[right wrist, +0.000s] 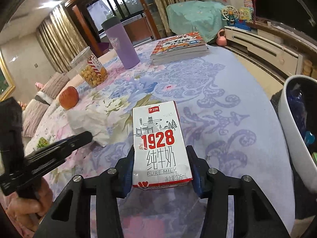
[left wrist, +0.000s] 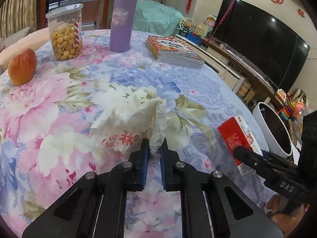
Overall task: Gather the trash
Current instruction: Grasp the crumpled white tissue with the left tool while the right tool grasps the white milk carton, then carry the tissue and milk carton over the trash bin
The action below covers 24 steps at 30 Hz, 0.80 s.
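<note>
My left gripper (left wrist: 154, 144) is shut on a crumpled clear plastic wrapper (left wrist: 156, 136) with red print. The wrapper lies against a white tissue (left wrist: 128, 115) on the flowered tablecloth (left wrist: 59, 119). In the right wrist view the same tissue (right wrist: 87, 121) sits just beyond the left gripper's black fingers (right wrist: 83, 137). My right gripper (right wrist: 160, 148) is shut on a small red-and-white milk carton (right wrist: 156, 123) marked 1928, its blue pads against both sides. From the left wrist view the carton (left wrist: 235, 136) shows near the table's right edge.
A white bin with a dark liner (left wrist: 263, 119) stands just off the table's right edge (right wrist: 293, 129). At the far side are an apple (left wrist: 22, 67), a popcorn jar (left wrist: 65, 33), a purple tumbler (left wrist: 122, 19) and stacked books (left wrist: 174, 49). A TV (left wrist: 261, 39) stands beyond.
</note>
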Each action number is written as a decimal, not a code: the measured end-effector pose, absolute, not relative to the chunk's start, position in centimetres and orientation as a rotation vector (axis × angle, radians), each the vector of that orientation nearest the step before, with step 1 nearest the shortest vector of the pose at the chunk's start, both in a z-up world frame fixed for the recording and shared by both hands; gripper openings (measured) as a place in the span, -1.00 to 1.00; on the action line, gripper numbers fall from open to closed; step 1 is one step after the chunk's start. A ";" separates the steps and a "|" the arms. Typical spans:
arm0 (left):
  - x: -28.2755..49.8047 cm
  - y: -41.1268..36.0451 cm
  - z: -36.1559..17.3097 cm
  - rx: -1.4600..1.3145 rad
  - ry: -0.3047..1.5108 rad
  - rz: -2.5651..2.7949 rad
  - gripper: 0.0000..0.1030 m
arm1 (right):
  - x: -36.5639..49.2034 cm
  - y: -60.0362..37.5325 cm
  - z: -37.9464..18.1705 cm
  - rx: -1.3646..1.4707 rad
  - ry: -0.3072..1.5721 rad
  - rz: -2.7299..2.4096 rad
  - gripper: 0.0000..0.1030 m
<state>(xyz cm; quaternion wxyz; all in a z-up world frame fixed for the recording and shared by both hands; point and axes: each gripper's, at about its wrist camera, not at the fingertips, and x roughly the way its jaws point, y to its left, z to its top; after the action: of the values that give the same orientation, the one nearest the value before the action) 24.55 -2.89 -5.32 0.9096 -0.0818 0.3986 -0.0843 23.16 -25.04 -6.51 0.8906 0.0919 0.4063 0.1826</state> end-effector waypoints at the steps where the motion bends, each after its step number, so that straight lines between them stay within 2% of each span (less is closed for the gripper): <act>1: 24.3 -3.1 -5.2 -0.164 0.821 -0.176 -0.82 | 22.9 -25.2 -6.4 0.196 0.842 0.378 -0.06; 24: 18.8 -9.2 -3.1 -0.091 0.798 -0.324 -0.82 | 17.6 -29.7 -3.5 0.280 0.758 0.335 -0.06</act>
<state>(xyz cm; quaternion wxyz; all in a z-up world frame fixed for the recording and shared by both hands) 18.80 -9.19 -3.07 0.9076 -0.0441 0.3869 -0.1572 17.64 -29.74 -3.50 0.9058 0.1355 0.3672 0.1622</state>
